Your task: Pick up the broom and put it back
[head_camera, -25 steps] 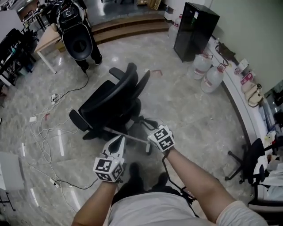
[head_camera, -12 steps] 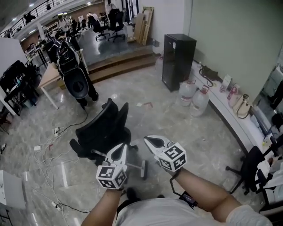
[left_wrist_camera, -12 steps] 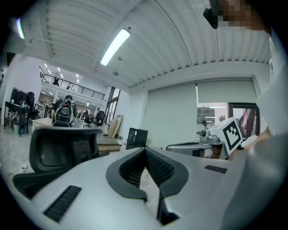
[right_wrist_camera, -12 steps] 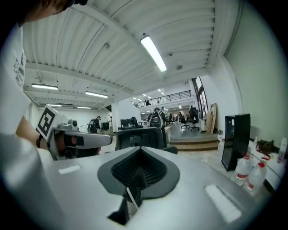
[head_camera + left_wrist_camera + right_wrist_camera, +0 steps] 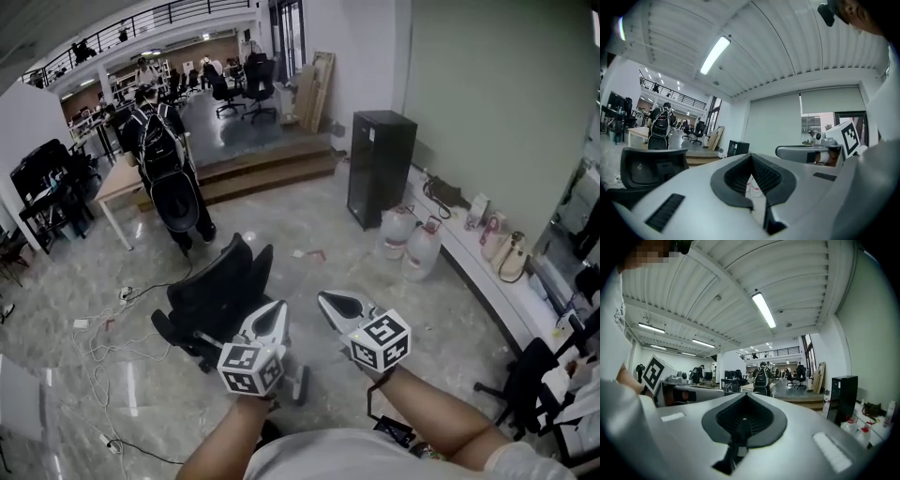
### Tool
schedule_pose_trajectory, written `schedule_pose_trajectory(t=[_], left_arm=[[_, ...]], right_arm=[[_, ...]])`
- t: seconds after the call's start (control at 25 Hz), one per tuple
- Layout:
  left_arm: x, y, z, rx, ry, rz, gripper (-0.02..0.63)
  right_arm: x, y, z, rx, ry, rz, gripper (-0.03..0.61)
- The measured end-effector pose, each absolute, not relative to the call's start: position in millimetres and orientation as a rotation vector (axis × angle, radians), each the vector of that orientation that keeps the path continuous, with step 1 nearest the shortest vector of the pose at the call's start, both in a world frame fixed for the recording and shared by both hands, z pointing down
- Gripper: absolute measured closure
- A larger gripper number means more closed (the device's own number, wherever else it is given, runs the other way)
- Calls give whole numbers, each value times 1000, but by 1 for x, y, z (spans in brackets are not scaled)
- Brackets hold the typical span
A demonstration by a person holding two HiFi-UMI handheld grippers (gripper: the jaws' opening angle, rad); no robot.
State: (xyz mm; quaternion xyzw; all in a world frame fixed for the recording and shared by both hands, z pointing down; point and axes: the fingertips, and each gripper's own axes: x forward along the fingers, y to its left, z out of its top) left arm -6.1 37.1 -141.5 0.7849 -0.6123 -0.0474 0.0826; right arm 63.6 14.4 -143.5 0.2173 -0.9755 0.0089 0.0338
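Observation:
A thin pale broom handle [image 5: 298, 382] lies on the floor beside a tipped black office chair [image 5: 220, 286]; most of it is hidden behind my grippers. Both grippers are held up level, well above the floor and apart from the broom. My left gripper [image 5: 277, 309] shows a narrow gap between its pads with floor visible through it, and nothing in it [image 5: 752, 180]. My right gripper [image 5: 328, 302] is shut, its pads meeting in a dark seam with nothing between them [image 5: 740, 425].
Cables [image 5: 103, 328] trail over the marble floor at left. Two water jugs [image 5: 412, 248] and a black cabinet [image 5: 380, 169] stand at the right wall by a long counter [image 5: 487, 272]. A person with a backpack [image 5: 173, 178] stands near the steps [image 5: 262, 173].
Both grippers have risen from near the broom handle on the floor to level in front of me, and the head view has tilted up toward the room.

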Motion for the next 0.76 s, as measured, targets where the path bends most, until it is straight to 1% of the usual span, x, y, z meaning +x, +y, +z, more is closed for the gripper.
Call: schedule_pose_trajectory(t=[0.4,0.76], left_arm=[[1,38,-147,2342,-1844,-150,609],[1,35,-148,2352,-1812,-170,609]], right_arm=[[63,27,-163,630,-3022,-10,577],[61,21,-155,632,-3009,49,577]])
